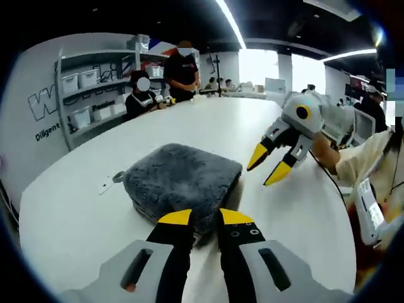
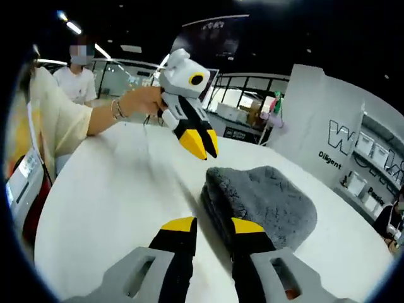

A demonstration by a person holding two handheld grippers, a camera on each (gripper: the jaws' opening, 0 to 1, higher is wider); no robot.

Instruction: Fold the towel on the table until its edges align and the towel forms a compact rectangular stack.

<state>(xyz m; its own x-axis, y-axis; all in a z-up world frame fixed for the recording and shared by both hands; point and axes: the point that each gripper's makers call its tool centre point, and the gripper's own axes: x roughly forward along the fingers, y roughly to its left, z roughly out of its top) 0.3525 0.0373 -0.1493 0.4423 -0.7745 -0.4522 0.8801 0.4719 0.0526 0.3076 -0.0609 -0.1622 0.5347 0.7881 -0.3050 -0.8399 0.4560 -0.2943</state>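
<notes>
A grey fluffy towel (image 1: 183,180) lies folded into a thick, compact rectangular stack on the white round table (image 1: 76,208). My left gripper (image 1: 205,218) is open, its yellow tips just short of the stack's near edge with nothing between them. In the right gripper view the left gripper (image 2: 201,144) hangs above the table, held by a hand, a little away from the towel (image 2: 268,202). My right gripper (image 2: 213,225) is open beside the stack's corner. In the left gripper view the right gripper (image 1: 268,165) hovers to the right of the towel, jaws spread.
A small flat grey tag (image 1: 110,183) lies on the table left of the towel. Two people (image 1: 182,66) are at the far end. Shelves with white bins (image 1: 88,79) line the left wall. A white device (image 1: 372,211) sits off the table's right edge.
</notes>
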